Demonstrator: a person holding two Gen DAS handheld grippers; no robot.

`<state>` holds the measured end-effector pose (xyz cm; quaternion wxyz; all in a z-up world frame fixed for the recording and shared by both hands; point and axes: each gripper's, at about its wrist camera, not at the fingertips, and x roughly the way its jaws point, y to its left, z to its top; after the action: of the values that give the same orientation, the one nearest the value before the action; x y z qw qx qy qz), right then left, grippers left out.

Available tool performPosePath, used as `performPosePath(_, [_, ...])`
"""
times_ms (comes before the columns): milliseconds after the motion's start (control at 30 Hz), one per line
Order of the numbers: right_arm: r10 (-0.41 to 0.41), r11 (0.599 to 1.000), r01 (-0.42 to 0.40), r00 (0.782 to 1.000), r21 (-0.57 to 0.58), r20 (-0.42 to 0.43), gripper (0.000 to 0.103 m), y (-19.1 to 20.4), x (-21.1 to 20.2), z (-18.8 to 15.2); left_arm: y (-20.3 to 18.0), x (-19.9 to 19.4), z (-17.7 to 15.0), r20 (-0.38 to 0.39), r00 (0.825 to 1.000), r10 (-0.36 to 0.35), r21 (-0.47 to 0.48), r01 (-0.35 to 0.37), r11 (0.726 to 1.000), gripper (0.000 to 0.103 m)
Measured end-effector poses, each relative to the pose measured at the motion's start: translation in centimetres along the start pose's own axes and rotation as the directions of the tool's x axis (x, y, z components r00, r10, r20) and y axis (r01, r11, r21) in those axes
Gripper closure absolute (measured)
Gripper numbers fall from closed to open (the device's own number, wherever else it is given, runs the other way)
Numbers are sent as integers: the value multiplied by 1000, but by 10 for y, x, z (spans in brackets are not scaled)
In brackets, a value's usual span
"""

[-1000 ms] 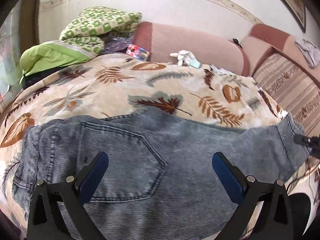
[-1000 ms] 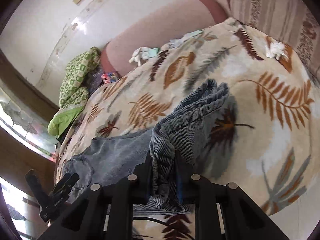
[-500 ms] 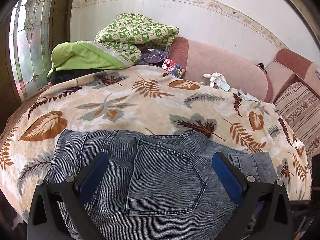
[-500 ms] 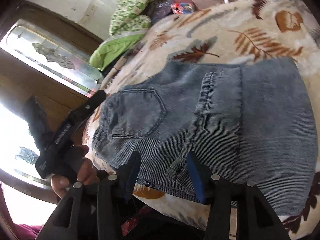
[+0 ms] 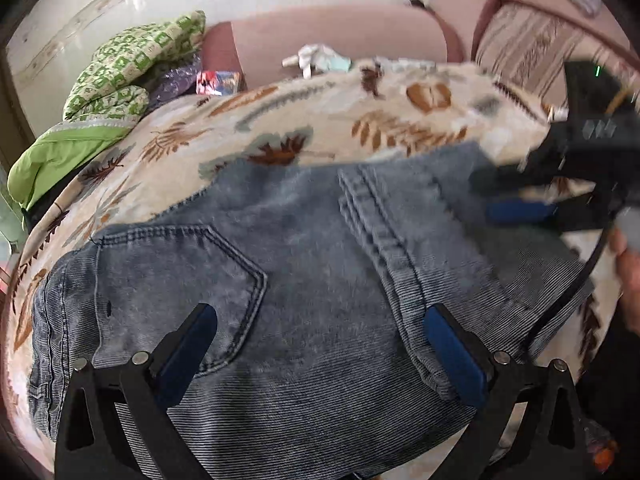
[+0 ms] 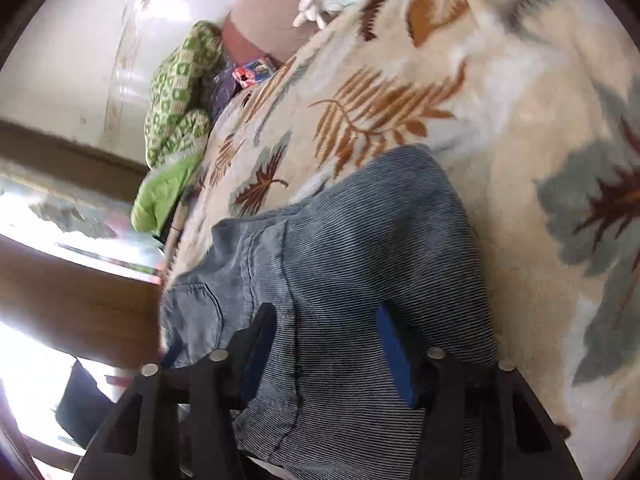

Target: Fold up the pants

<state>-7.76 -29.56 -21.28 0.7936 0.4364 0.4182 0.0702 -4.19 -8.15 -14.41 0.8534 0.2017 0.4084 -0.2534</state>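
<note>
- Right tongs (image 6: 320, 350): a second ago they pinch a bunched denim edge between the pads; now the jaws have just been opening and stand part-way apart over the cloth, pads pressing on nothing. The fabric lies under them, not held.
- Pants (image 5: 320, 288): blue jeans lie flat on the leaf-print blanket (image 5: 360, 120) covering the bed, back pocket (image 5: 176, 276) up, and a folded layer with its thick seam (image 5: 380, 240) now rests across the right part of the pile. That layer hangs lifted from the right tongs in the earlier right wrist view; here it is down.
- Left tongs (image 5: 320, 356): jaws wide, same spread as in both earlier pictures, hovering over the near edge of the denim and gripping nothing.
- In the left wrist view the right tongs show blurred at the far right edge of the jeans, beside the person's hand (image 5: 628, 268).
- Judgement: one fold is laid and released. The bundle looks folded lengthwise and across; a further fold or smoothing may remain, and the near hem looks slightly rumpled.
</note>
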Motion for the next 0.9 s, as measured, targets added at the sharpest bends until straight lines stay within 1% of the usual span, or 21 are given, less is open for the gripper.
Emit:
performPosePath(67, [15, 1000, -15, 1000, -4, 0, 48, 2, -6, 2, 4, -1, -1, 6, 1000, -27, -35, 27, 999, 0])
performPosePath(133, [-2, 1000, 2, 999, -26, 35, 47, 3, -12, 0, 11, -6, 2, 17, 999, -50, -59, 50, 997, 0])
performPosePath(200, [6, 999, -5, 999, -39, 38, 47, 4, -16, -3, 17, -8, 2, 25, 999, -24, -87, 26, 996, 0])
performPosePath(233, [11, 999, -9, 999, -49, 43, 47, 7, -20, -3, 22, -8, 2, 21, 999, -25, -101, 27, 994, 0])
performPosePath(367, [-6, 992, 18, 995, -128, 97, 47, 24, -29, -7, 35, -6, 3, 8, 1000, -10, -165, 11, 986, 0])
performPosePath(433, [2, 988, 16, 994, -155, 110, 47, 32, -29, -8, 38, -2, 3, -2, 1000, -4, -171, 3, 985, 0])
performPosePath(500, [18, 986, 1, 993, -166, 117, 47, 37, -26, -6, 34, 6, 1, -40, 999, 4, -151, -10, 988, 0])
performPosePath(533, [29, 986, -10, 993, -168, 114, 45, 39, -24, -5, 31, 11, 0, -63, 998, 12, -132, -20, 991, 0])
performPosePath(567, [37, 986, -19, 994, -165, 105, 43, 40, -19, -3, 27, 14, -1, -67, 997, 28, -116, -35, 993, 0])
performPosePath(600, [35, 988, -20, 995, -154, 92, 40, 38, -13, -2, 27, 13, -2, -55, 998, 32, -116, -38, 993, 0])
performPosePath(700, [-27, 995, 31, 999, -95, 36, 39, 26, 11, 1, 32, 16, -2, -65, 998, 3, -140, -12, 990, 0])
performPosePath(767, [-11, 996, 15, 999, -89, 42, 39, 23, 11, 2, 33, 17, -3, -55, 998, -4, -151, -4, 988, 0])
performPosePath(900, [17, 997, -14, 999, -80, 30, 38, 17, 12, 3, 29, 18, -8, -11, 1000, 16, -146, -17, 989, 0])
